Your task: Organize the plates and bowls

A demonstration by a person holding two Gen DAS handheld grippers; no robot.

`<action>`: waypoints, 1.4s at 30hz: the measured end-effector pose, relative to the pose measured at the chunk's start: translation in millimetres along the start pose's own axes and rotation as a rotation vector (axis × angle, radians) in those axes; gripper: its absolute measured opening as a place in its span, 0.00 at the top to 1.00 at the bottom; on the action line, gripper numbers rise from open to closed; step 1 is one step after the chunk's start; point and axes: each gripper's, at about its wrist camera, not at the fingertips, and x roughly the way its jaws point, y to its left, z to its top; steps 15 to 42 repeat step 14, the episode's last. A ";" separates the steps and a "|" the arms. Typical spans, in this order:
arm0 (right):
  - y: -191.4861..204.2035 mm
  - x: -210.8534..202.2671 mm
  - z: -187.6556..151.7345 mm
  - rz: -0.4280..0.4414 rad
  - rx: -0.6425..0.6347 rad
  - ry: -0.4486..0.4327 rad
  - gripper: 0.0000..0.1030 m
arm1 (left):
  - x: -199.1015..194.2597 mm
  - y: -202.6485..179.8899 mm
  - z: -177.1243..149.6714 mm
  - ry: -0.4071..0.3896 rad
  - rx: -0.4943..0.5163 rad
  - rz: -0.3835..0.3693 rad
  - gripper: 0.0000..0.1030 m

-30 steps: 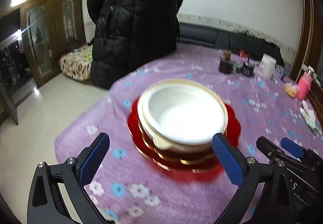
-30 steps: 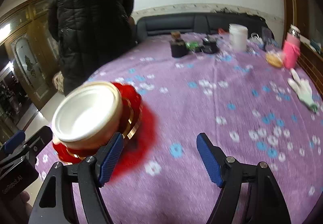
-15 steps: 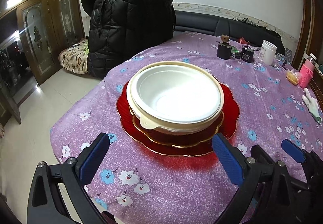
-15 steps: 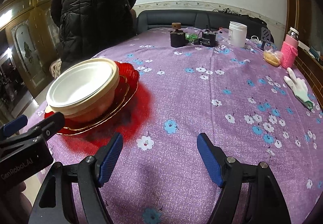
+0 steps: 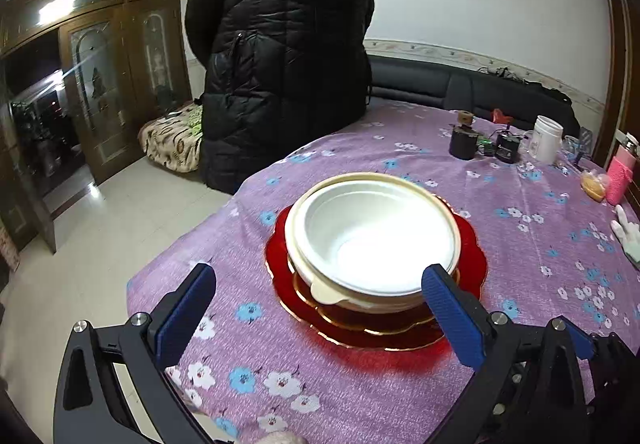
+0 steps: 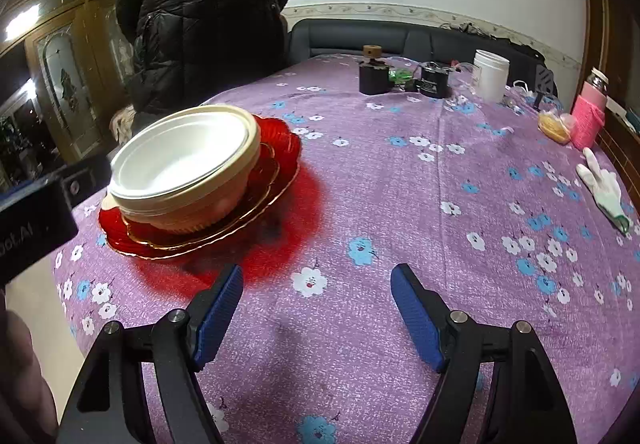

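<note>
Purple tablecloth (image 5: 360, 384) bears stacked bowls (image 5: 374, 240) ahead of spread left gripper (image 5: 316, 308)

The left hand-held gripper (image 5: 320, 308) hangs with its blue-padded jaws spread wide and nothing between the pads, framing a stack on the surface (image 5: 520, 244), which is draped in a purple cloth printed with blue and white flowers. A white round bowl (image 5: 376, 236) nests inside a cream bowl with a small lug handle (image 5: 326, 290), which sits on two red scalloped plates with gold rims (image 5: 360, 332). Beyond stands a person in a black quilted coat (image 5: 280, 56). A white tub (image 5: 547, 138), a pink bottle (image 5: 620, 180) and a white glove (image 5: 630, 234) lie towards the far right.
</note>
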 end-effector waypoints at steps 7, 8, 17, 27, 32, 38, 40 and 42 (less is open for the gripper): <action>3.5 0.1 1.3 0.007 -0.017 0.000 0.22 | 1.6 -6.5 -0.5 0.008 0.036 0.018 0.00; 3.7 0.4 1.7 0.009 -0.016 0.002 0.22 | 2.8 -7.5 -0.9 0.018 0.041 0.015 0.00; -0.5 -1.5 2.8 0.016 -0.002 0.001 0.22 | 9.1 -17.9 -4.2 0.069 0.076 0.015 0.00; -0.5 -1.5 2.8 0.016 -0.002 0.001 0.22 | 9.1 -17.9 -4.2 0.069 0.076 0.015 0.00; -0.5 -1.5 2.8 0.016 -0.002 0.001 0.22 | 9.1 -17.9 -4.2 0.069 0.076 0.015 0.00; -0.5 -1.5 2.8 0.016 -0.002 0.001 0.22 | 9.1 -17.9 -4.2 0.069 0.076 0.015 0.00; -0.5 -1.5 2.8 0.016 -0.002 0.001 0.22 | 9.1 -17.9 -4.2 0.069 0.076 0.015 0.00; -0.5 -1.5 2.8 0.016 -0.002 0.001 0.22 | 9.1 -17.9 -4.2 0.069 0.076 0.015 0.00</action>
